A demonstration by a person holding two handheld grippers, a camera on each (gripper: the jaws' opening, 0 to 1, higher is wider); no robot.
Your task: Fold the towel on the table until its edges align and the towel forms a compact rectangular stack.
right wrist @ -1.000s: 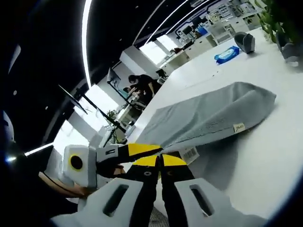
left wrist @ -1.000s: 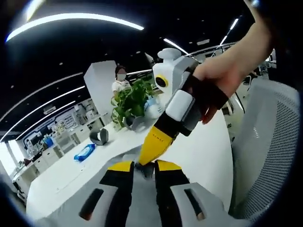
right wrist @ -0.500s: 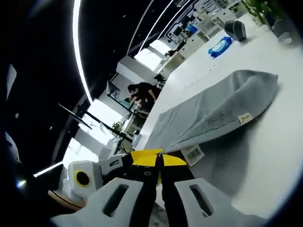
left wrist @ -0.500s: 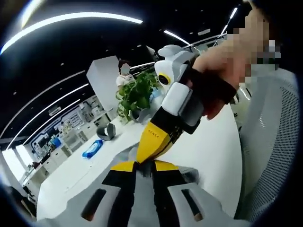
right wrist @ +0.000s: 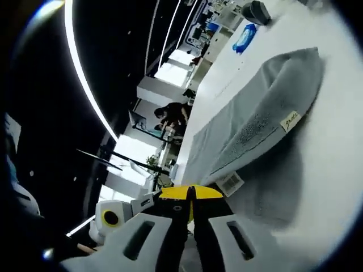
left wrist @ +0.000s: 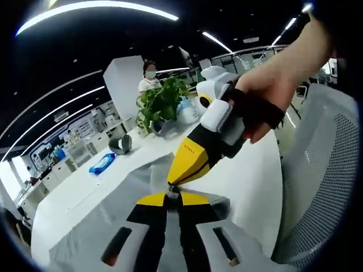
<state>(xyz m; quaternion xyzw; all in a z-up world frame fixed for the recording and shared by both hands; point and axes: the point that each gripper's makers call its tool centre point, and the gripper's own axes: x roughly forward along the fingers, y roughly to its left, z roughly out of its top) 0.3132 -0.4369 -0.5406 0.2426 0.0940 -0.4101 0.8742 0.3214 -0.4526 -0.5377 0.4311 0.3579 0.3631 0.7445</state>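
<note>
Pinching one grey towel (right wrist: 255, 122): two grippers, left gripper (left wrist: 172, 196); right gripper (right wrist: 191, 193)

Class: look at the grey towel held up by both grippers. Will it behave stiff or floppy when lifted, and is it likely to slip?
Probably floppy: the towel sags in a soft curve from the right gripper to the table. Likely light, hanging from pinched edges. Its nubbly weave suggests little slipping.

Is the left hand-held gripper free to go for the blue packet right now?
Probably not: the left hand-held gripper looks shut on the towel, while the blue packet lies farther across the table.
</note>
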